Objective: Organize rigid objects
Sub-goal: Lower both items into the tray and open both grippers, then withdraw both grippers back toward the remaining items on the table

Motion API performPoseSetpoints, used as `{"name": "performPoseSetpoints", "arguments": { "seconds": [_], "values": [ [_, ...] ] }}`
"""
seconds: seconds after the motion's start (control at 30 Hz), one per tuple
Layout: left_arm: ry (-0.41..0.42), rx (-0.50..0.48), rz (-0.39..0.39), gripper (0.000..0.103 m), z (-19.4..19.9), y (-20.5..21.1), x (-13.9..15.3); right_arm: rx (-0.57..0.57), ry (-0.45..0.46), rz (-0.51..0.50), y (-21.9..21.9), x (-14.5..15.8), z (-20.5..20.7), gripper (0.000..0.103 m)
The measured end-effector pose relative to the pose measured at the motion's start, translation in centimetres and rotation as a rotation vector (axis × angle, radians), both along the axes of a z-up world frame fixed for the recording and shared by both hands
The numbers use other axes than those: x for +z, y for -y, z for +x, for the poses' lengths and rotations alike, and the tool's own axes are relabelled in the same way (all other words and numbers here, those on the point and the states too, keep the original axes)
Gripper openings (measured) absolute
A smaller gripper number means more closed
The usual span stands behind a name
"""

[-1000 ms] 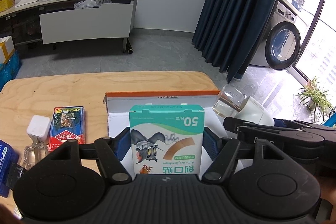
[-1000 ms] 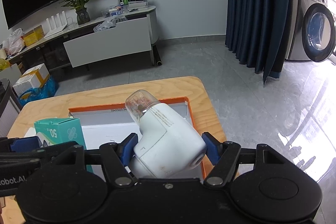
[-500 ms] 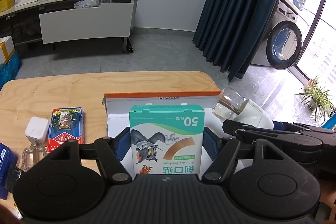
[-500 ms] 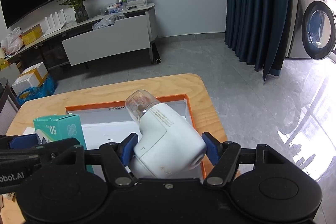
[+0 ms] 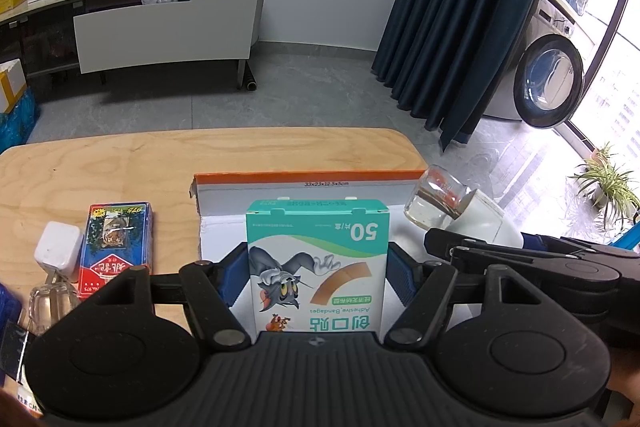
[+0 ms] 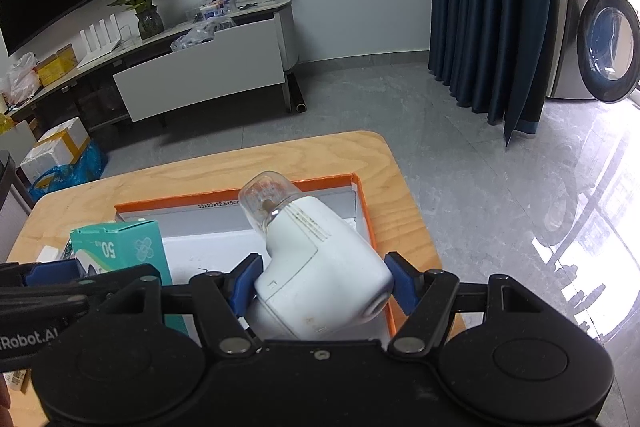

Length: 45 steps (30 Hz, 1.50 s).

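Observation:
My left gripper (image 5: 318, 277) is shut on a teal adhesive bandage box (image 5: 318, 259) with a cartoon cat, held over the white inside of an orange-rimmed shallow box (image 5: 304, 178). My right gripper (image 6: 322, 283) is shut on a white device with a clear cap (image 6: 320, 259), held over the right half of the same box (image 6: 362, 203). The device also shows at the right of the left wrist view (image 5: 460, 213), and the bandage box at the left of the right wrist view (image 6: 120, 247).
On the wooden table (image 5: 120, 163), left of the box, lie a red card pack (image 5: 116, 247), a white charger cube (image 5: 58, 251) and a small clear bottle (image 5: 50, 303). The table's rounded far edge and right edge are close to the box.
Both grippers have drifted slightly forward over the box with their objects still held. The items on the left of the table sit a little lower in the left wrist view.

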<state>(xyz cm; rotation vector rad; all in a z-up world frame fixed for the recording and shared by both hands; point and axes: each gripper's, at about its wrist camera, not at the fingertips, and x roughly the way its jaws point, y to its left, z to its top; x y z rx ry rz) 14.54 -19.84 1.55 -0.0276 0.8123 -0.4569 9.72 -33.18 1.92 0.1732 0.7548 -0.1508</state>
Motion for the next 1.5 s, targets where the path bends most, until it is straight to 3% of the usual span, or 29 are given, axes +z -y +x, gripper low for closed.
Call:
{"name": "performPoseSetpoints", "arguments": {
  "seconds": [0.37, 0.5, 0.67, 0.77, 0.9, 1.5],
  "values": [
    [-0.052, 0.0, 0.009, 0.071, 1.6, 1.0, -1.0, -0.024, 0.047, -0.022, 0.5, 1.1, -0.4, 0.082],
    [-0.074, -0.018, -0.011, 0.086, 1.7, 1.3, -0.9, -0.048, 0.087, -0.028, 1.3, 2.2, -2.1, 0.082],
    [-0.032, 0.0, -0.011, 0.087, -0.2, 0.2, 0.7, -0.043, 0.104, -0.042, 0.9, 3.3, -3.8, 0.083],
    [0.001, 0.029, 0.003, 0.093, -1.8, -1.0, 1.9, -0.029, 0.11, -0.049, 0.0, 3.7, -4.9, 0.085],
    [0.043, 0.064, 0.048, 0.097, -4.3, -2.3, 2.9, -0.012, 0.11, -0.038, -1.4, 4.0, -6.4, 0.086],
    [0.049, 0.179, 0.089, 0.098, -10.0, -10.4, 2.4, 0.108, 0.067, -0.001, -8.6, 3.2, -10.9, 0.088]
  ]
}}
